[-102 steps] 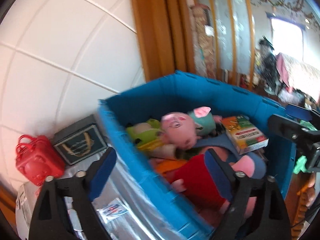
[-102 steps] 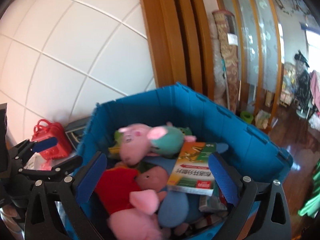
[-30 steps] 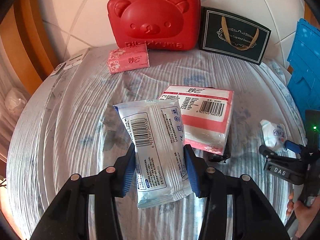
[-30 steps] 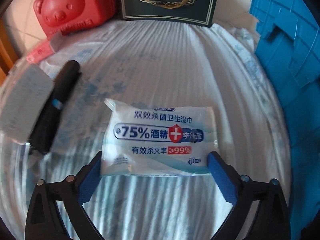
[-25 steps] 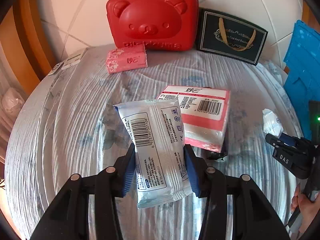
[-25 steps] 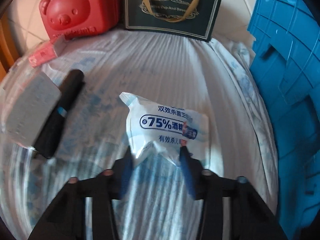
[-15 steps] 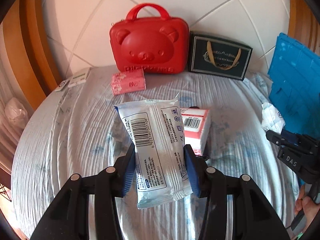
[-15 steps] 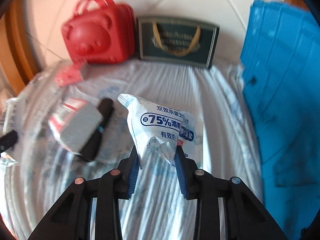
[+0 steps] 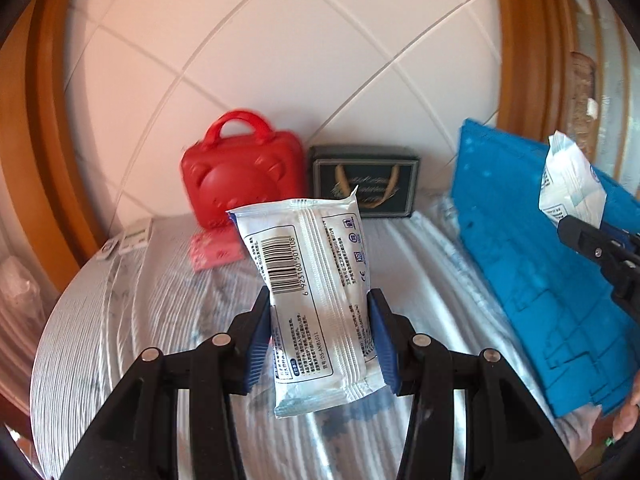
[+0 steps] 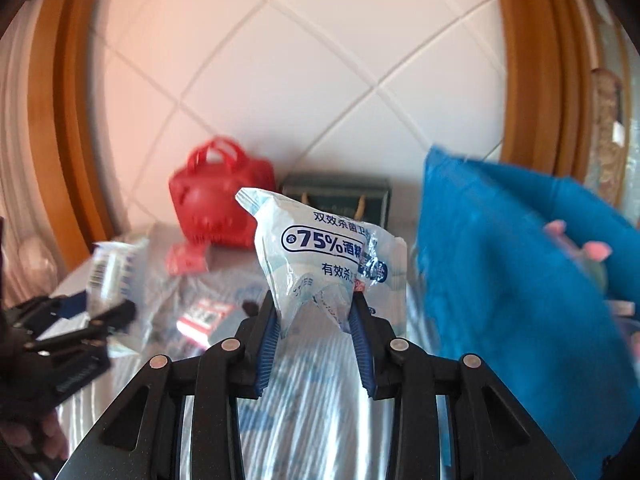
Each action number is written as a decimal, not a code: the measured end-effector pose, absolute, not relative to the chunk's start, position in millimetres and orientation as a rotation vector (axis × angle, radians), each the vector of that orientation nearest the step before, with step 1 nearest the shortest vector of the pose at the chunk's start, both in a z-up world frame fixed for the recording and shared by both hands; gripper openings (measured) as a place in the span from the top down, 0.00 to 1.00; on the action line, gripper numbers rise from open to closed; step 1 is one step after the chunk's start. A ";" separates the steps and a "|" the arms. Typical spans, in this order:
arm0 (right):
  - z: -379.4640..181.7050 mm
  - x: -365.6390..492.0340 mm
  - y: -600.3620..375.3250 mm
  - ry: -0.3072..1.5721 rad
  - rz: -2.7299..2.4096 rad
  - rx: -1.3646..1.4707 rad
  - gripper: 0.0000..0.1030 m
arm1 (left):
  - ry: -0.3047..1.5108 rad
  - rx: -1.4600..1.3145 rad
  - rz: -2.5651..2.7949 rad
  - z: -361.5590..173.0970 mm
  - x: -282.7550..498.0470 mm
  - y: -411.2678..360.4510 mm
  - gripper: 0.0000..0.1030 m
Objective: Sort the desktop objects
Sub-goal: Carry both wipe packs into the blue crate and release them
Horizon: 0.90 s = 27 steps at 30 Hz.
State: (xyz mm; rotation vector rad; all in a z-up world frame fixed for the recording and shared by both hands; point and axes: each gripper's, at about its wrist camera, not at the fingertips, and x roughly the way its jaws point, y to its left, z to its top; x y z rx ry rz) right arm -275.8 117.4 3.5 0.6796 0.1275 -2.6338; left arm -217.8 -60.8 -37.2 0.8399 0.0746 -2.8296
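My left gripper (image 9: 320,336) is shut on a white wipes pack (image 9: 312,280) with a barcode, held upright above the cloth-covered table (image 9: 120,320). My right gripper (image 10: 314,316) is shut on a crumpled "75%" alcohol wipes pack (image 10: 324,248), lifted off the table. That pack and gripper also show at the right edge of the left wrist view (image 9: 572,188), in front of the blue crate (image 9: 520,260). The left gripper with its pack shows at the left of the right wrist view (image 10: 108,272). The blue crate (image 10: 500,280) stands close to the right.
A red bear case (image 9: 240,172) and a dark gift box (image 9: 364,180) stand against the tiled wall. A small pink pack (image 9: 214,252) lies before the case. A pink-and-white tissue pack (image 10: 204,316) lies on the table. Plush toys (image 10: 588,248) show in the crate.
Both grippers have risen and tilted up from the table with their packs. The right gripper closed on the 75% wipes pack and lifted it toward the crate.
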 end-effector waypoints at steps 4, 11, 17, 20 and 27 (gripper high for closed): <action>38.1 -249.2 149.4 0.096 -2.711 0.565 0.67 | 0.026 0.768 -2.946 -8.3 -220.4 -21.8 0.56; 88.6 -220.7 227.5 0.066 -2.889 0.446 0.67 | -0.047 0.705 -3.129 30.9 -231.4 57.8 0.56; 102.3 -217.8 301.8 0.094 -3.049 0.456 0.67 | -0.112 0.764 -3.239 57.0 -251.5 137.4 0.56; 100.6 -222.7 333.6 0.111 -3.101 0.494 0.67 | -0.151 0.789 -3.269 66.1 -259.8 170.3 0.56; 78.1 -238.7 393.3 0.172 -3.177 0.655 0.67 | -0.271 0.932 -3.331 71.5 -276.5 247.8 0.56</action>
